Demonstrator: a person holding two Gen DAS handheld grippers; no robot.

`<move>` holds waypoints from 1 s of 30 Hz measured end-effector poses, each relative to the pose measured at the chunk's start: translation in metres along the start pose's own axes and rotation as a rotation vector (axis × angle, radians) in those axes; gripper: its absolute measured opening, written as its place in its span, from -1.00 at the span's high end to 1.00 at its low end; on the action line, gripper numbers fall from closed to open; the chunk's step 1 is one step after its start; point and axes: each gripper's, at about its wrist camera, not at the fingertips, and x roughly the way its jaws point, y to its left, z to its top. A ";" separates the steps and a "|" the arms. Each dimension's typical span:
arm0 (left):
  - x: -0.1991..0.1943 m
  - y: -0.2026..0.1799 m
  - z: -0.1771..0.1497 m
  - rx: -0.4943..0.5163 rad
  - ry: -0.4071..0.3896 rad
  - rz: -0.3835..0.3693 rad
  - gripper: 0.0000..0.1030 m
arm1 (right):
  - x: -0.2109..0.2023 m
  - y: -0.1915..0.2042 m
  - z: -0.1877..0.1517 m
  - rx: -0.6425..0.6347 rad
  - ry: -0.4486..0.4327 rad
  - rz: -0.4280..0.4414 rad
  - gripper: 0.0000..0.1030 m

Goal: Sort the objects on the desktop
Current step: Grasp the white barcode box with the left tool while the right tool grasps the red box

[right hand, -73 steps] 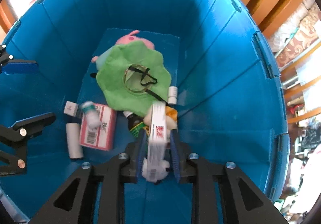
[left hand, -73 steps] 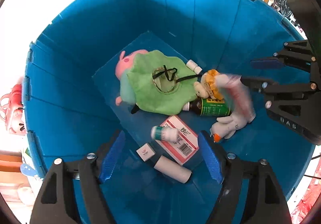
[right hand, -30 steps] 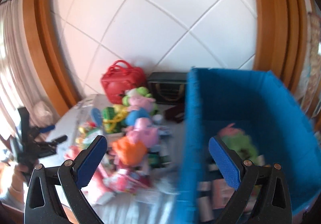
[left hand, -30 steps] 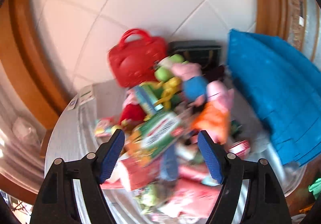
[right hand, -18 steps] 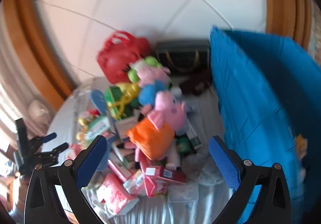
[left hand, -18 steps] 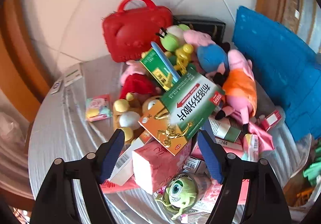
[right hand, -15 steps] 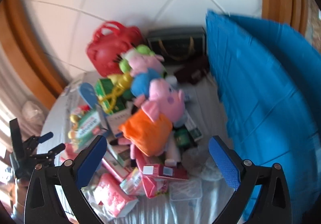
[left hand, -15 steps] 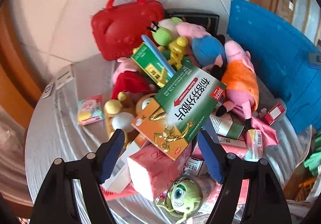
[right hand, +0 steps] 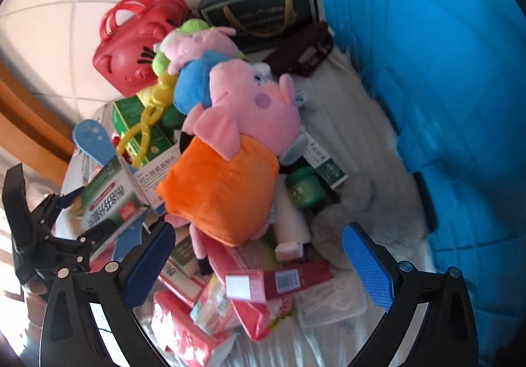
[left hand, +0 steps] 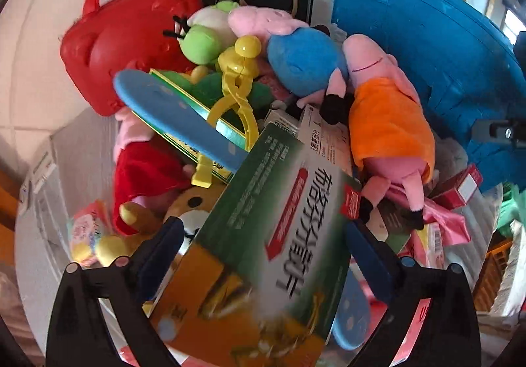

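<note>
The left tool [left hand: 259, 245] is spread wide, its blue pads either side of a large green-and-orange medicine box [left hand: 263, 255] that fills the gap between them; whether a pad actually touches the box cannot be told. The right-wrist view shows this same tool [right hand: 70, 212] from the side at 9 o'clock, fingers above and below the box [right hand: 105, 199], still clearly apart.

The right tool [right hand: 259, 255] is also wide open and holds nothing. It hangs over the pile, with a pink pig plush in an orange dress [right hand: 230, 150] lying toward 12 o'clock between its pads.

The blue crate [right hand: 443, 87] stands at 2 o'clock beside the heap on the cloth-covered bench [right hand: 361, 137]; only its outer wall shows, so its contents cannot be seen. A red toy case [left hand: 128, 38] sits closed at 11 o'clock behind the pile.

Only the left view shows the brown bear plush [left hand: 194, 206] under the box, beside the pig in a red dress [left hand: 144, 170]. Only the right view shows the green jar [right hand: 304, 186], the dark gift bag [right hand: 263, 12], the maroon pouch [right hand: 302, 51] and the clear plastic case [right hand: 332, 301] at 5 o'clock.
</note>
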 end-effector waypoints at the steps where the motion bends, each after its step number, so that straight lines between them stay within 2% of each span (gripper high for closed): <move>1: 0.003 0.003 0.001 -0.029 0.004 -0.010 -0.96 | 0.006 0.001 0.002 0.003 0.009 0.001 -1.00; 2: 0.004 0.006 0.001 -0.062 0.000 -0.010 -0.86 | 0.013 0.003 0.004 0.005 0.018 0.003 -1.00; 3: 0.001 0.010 0.000 -0.093 -0.009 -0.011 -0.51 | 0.021 0.004 0.007 0.010 0.028 0.007 -1.00; 5: -0.008 0.019 -0.003 -0.159 -0.025 0.000 -0.16 | 0.035 0.006 0.010 0.025 0.050 0.023 -1.00; 6: -0.013 0.023 -0.005 -0.181 -0.034 0.021 -0.08 | 0.041 0.006 0.013 0.033 0.059 0.034 -1.00; 8: -0.022 0.029 -0.010 -0.209 -0.043 0.098 -0.08 | 0.051 0.008 0.018 0.038 0.065 0.042 -1.00; 11: -0.028 0.037 -0.021 -0.247 -0.029 0.134 -0.08 | 0.063 0.011 0.029 0.048 0.075 0.057 -1.00; 13: -0.032 0.038 -0.027 -0.239 -0.029 0.172 -0.10 | 0.067 0.014 0.033 0.047 0.079 0.066 -1.00; 15: -0.035 0.038 -0.032 -0.228 -0.032 0.234 -0.24 | 0.072 0.017 0.036 0.035 0.080 0.065 -1.00; 20: -0.045 0.057 -0.045 -0.288 -0.017 0.278 -0.24 | 0.080 0.017 0.035 0.011 0.084 0.081 -0.99; 23: -0.054 0.079 -0.066 -0.361 -0.004 0.312 -0.24 | 0.065 0.015 0.032 -0.019 0.043 0.072 -0.91; 25: -0.057 0.097 -0.085 -0.425 0.019 0.323 -0.24 | 0.051 0.010 0.028 -0.050 0.013 0.030 -0.87; 27: -0.057 0.111 -0.105 -0.469 0.037 0.355 -0.24 | 0.043 0.002 0.025 -0.064 0.001 -0.012 -0.75; 28: -0.057 0.117 -0.114 -0.488 0.050 0.359 -0.24 | 0.039 -0.003 0.022 -0.063 -0.001 -0.025 -0.74; 30: -0.055 0.125 -0.129 -0.516 0.057 0.312 -0.24 | 0.033 -0.017 0.018 -0.041 -0.002 -0.035 -0.74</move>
